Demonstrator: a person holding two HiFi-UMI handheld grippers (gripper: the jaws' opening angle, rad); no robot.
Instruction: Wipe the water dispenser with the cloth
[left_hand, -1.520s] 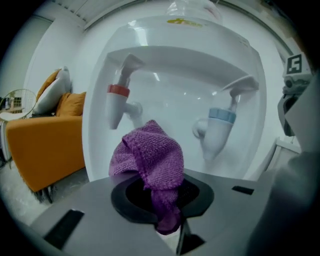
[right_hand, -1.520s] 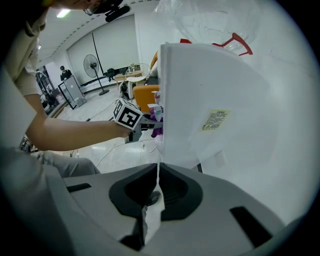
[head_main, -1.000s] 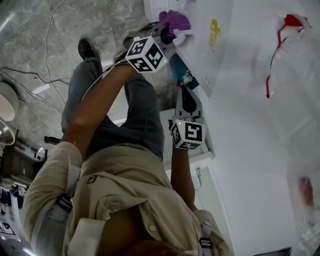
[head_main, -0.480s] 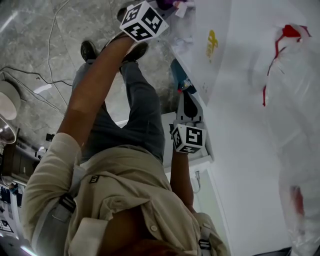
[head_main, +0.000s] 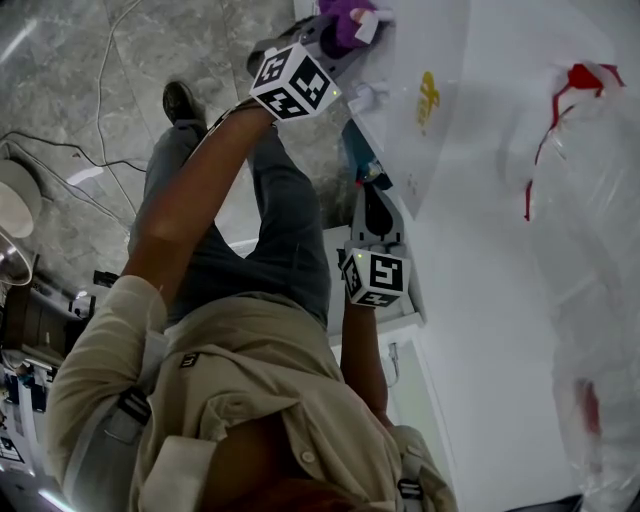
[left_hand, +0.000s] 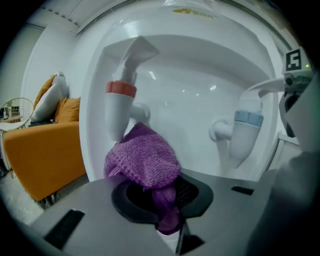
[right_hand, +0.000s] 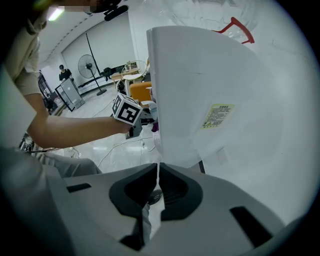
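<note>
Because the purple cloth (left_hand: 145, 160) looks soft, light and floppy, the left gripper (left_hand: 167, 220) clamps one bunched fold (a deep bite likely resists slipping) against the water dispenser (left_hand: 195, 95) beneath its red tap (left_hand: 120, 100), while the right gripper (right_hand: 158, 175) sits closed, empty.

A grey marble floor (head_main: 60, 120) with pale veins and a soft sheen spreads out below, and thin cables (head_main: 96, 80) trail loosely across it. In the left gripper view, an orange sofa (left_hand: 42, 155) stands at the left against a white wall (left_hand: 45, 45). A pale cushion (left_hand: 51, 92) and an orange cushion (left_hand: 68, 107) are propped at its end. In the right gripper view, a pedestal fan (right_hand: 86, 63) stands far off before tall glass panels (right_hand: 107, 47). A ceiling light (right_hand: 54, 13) glows overhead.
</note>
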